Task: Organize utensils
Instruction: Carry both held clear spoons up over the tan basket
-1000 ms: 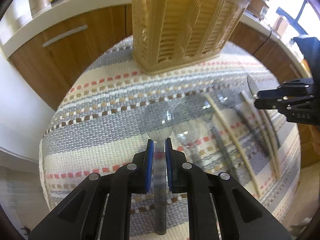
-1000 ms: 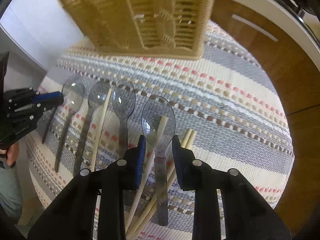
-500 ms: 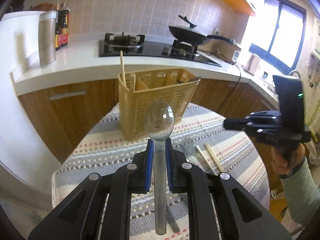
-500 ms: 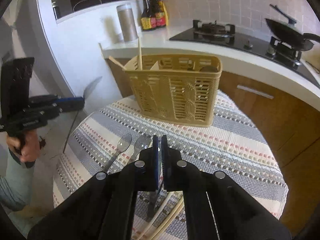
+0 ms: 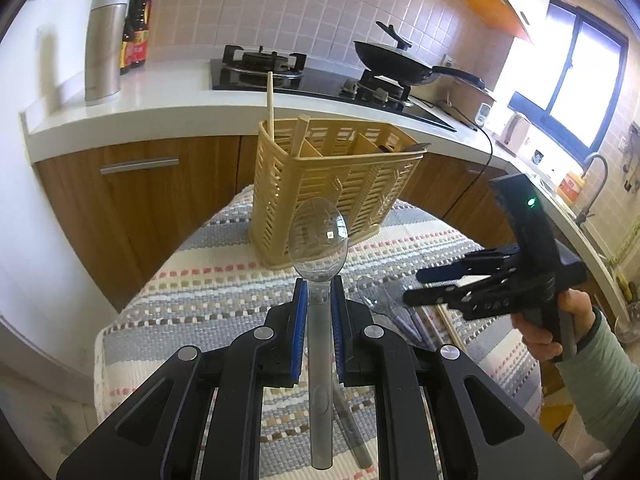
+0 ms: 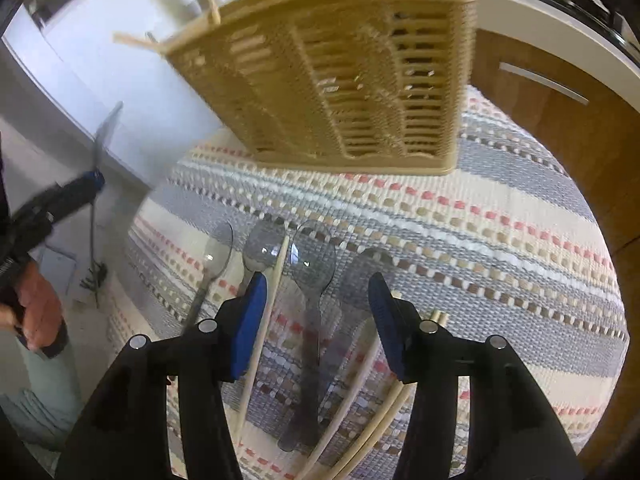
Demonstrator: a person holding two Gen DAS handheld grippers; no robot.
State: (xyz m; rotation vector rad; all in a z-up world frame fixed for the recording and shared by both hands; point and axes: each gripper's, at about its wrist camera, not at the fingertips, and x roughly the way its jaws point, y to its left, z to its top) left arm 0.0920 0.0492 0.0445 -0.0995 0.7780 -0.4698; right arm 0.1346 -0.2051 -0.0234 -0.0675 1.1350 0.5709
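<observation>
No label on the dark bottles reads clearly. The left tongs pinch a clear plastic spoon by its handle, raised before the tan slotted plastic basket. The right tongs are opening, empty, above clear spoons on the striped woven tabletop mat.

The left gripper has lifted its clear spoon off the cloth; the right gripper is opening.

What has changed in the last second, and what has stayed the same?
The left gripper has lifted its clear plastic spoon off the striped woven mat. The right gripper, empty, snapped shut and is now opening again above the spoons left on the mat. The left grip on the spoon and the tan slatted plastic utensil basket stayed unchanged.
</observation>
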